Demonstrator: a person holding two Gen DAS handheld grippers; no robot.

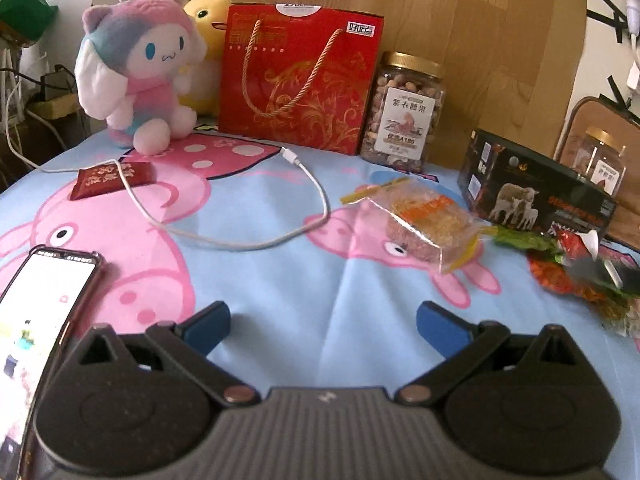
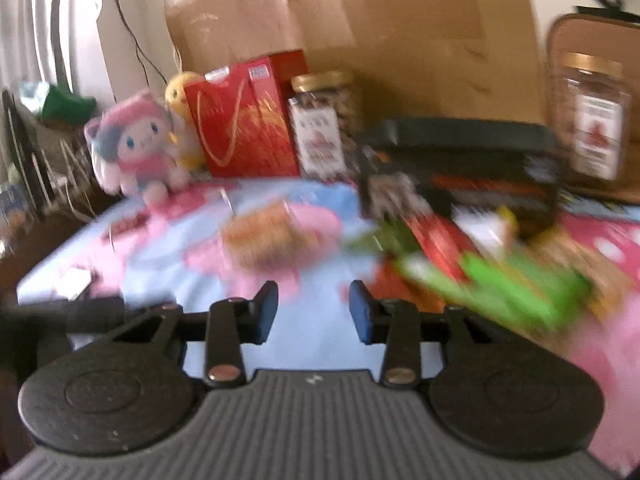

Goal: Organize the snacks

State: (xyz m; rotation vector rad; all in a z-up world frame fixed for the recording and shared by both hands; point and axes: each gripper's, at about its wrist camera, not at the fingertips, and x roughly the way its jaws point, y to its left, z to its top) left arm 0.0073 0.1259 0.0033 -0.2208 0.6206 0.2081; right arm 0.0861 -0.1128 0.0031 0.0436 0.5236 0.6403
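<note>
Snacks lie loose on the cartoon bedspread (image 1: 320,280): a clear cake packet (image 1: 424,220) ahead and right of the left gripper (image 1: 322,326), long axis slanting away leftward. The left's jaws are spread, empty. The right gripper (image 2: 314,312), half-spread and empty, seems nearer the green-and-red wrappers (image 2: 480,280).

Cartoon-print bedsheet (image 1: 320,280), red gift box (image 1: 298,80), nut jar (image 1: 404,116), phone (image 1: 44,300)

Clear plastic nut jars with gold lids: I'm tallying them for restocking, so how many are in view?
2. One clear plastic nut jar with a gold lid stands beside the red gift bag; the other stands far right behind the black carton. More may be hidden.
</note>
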